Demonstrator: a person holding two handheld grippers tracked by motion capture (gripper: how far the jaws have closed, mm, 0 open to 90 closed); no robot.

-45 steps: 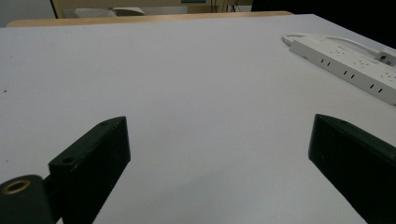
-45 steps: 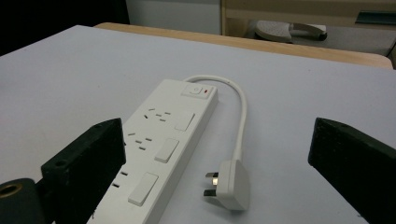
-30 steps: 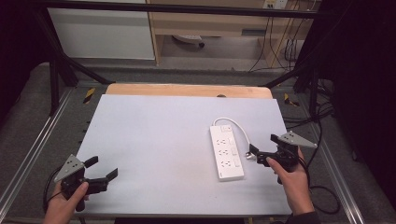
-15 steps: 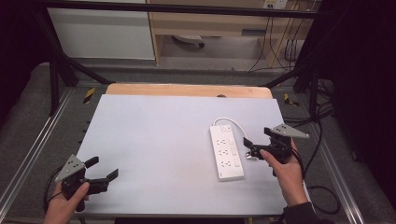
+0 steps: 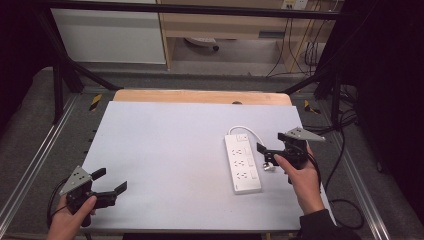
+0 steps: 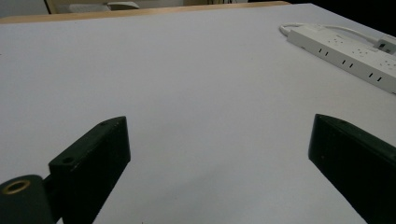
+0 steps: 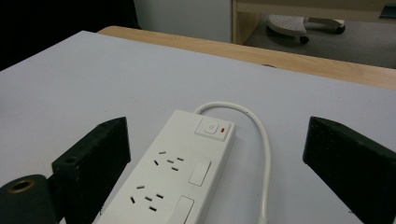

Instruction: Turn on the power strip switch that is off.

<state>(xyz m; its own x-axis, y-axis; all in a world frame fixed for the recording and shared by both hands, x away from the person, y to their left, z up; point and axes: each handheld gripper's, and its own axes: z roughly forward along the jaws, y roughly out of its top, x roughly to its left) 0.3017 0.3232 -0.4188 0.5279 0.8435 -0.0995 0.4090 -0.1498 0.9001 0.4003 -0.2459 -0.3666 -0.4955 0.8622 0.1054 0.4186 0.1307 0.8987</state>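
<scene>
White power strip (image 5: 242,162), lying flat on the pale table top (image 5: 170,150), right of the table's middle, with its long axis running away from the person. The switch end, bearing a push button (image 7: 211,127) and a small red indicator beside it, is the far end of the strip. A white cord (image 5: 250,131) leaves that end and loops round the strip's right-hand side; in the right gripper view the cord (image 7: 261,154) curves back toward the camera alongside the strip. A white plug (image 5: 270,166) lies on the table just right of the strip.

Right gripper (image 5: 270,152), held in the person's right hand (image 5: 302,177), is just beside the strip's right edge, above the plug. Its jaws stand wide apart and have just been closing slightly; in the right gripper view the strip (image 7: 173,177) lies between and beyond them, and the pads press on nothing.

Left gripper (image 5: 111,187), held in the left hand (image 5: 70,222), is well apart from the strip, near the table's front left corner. Its jaws are spread with only bare table between them; in the left gripper view the strip (image 6: 345,49) appears far off at upper right.

A wooden edge (image 5: 200,96) borders the table beyond the strip's far end.
</scene>
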